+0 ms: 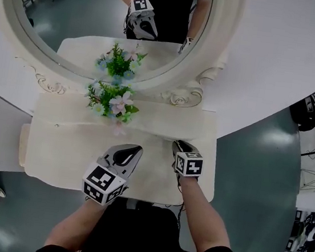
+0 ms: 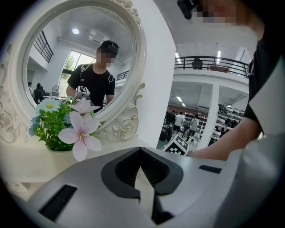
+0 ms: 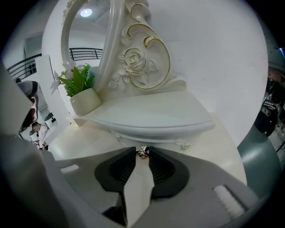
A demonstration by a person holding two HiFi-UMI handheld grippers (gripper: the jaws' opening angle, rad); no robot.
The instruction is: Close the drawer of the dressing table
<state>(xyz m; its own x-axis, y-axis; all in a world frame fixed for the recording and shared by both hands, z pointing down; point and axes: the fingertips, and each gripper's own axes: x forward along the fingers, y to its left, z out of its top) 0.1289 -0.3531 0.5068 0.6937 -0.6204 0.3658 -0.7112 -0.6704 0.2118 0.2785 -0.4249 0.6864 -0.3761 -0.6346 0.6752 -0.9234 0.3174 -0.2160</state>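
The cream dressing table (image 1: 67, 157) bears an oval mirror (image 1: 61, 29) behind a raised shelf (image 3: 151, 116). Under that shelf sits a shallow drawer (image 3: 129, 135) with a small metal knob (image 3: 142, 152). My right gripper (image 3: 142, 153) points at the drawer front, its fingertips closed on the knob; in the head view it (image 1: 179, 145) reaches the shelf's front edge at the right. My left gripper (image 1: 136, 148) hovers over the tabletop beside it, shut and empty, and shows the same in its own view (image 2: 140, 150).
A pot of artificial flowers (image 1: 112, 100) stands on the shelf in front of the mirror, left of the right gripper. A second small fitting (image 3: 184, 146) sits on the drawer front to the right. Grey floor (image 1: 256, 164) lies right of the table.
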